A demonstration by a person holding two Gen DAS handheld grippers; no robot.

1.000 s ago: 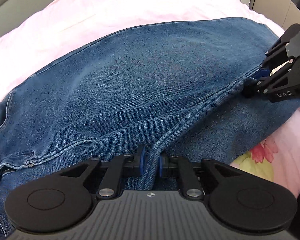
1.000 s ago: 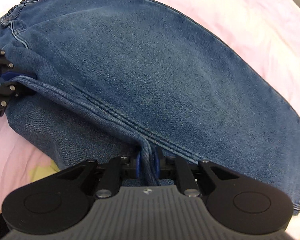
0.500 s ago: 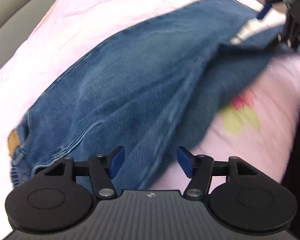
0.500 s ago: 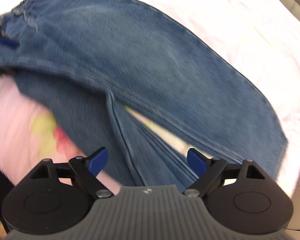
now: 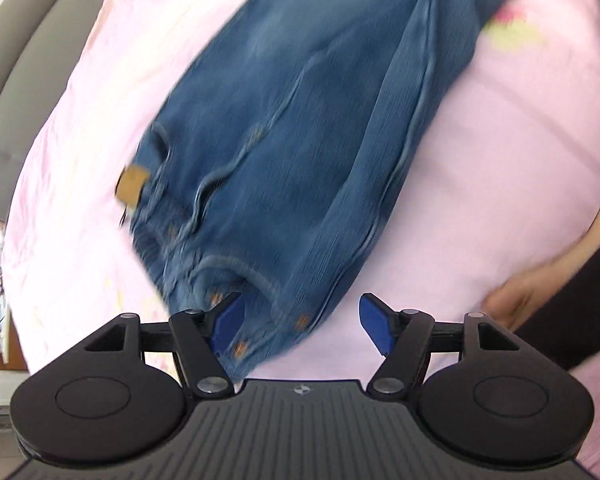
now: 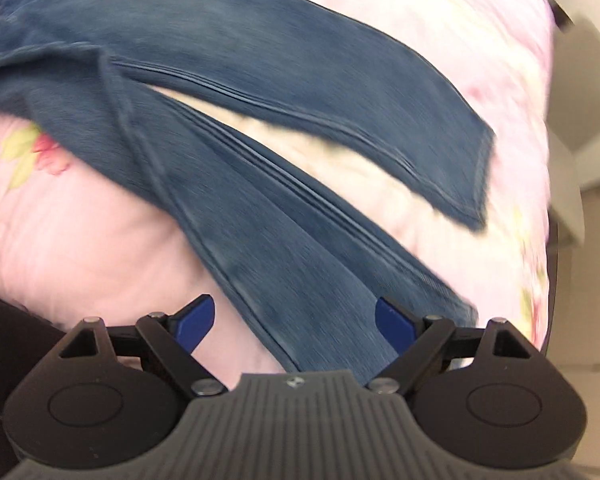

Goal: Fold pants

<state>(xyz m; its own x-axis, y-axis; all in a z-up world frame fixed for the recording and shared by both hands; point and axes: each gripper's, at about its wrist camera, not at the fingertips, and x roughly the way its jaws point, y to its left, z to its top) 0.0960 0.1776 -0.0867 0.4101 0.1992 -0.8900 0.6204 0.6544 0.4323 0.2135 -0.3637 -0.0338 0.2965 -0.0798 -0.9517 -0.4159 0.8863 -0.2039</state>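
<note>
Blue jeans (image 5: 300,140) lie on the pink bed sheet (image 5: 480,168), blurred by motion. In the left wrist view the waist end with its tan patch (image 5: 132,184) is nearest. My left gripper (image 5: 302,326) hovers over that waist corner with its jaws opening; denim shows between the blue pads (image 5: 228,320), which do not press on it. In the right wrist view the two legs (image 6: 260,200) spread in a V, with one hem (image 6: 472,184) at the right. My right gripper (image 6: 296,322) stands open above the nearer leg, holding nothing.
The sheet carries a flower print (image 6: 32,152). A person's hand and dark sleeve (image 5: 512,300) are at the right of the left wrist view. A grey padded edge (image 5: 20,40) borders the bed at the left. The bed's edge and pale furniture (image 6: 580,80) lie to the right.
Both grippers let go of the inseam fold and opened. The left one moved toward the waist, the right one toward the leg ends. The legs now lie apart.
</note>
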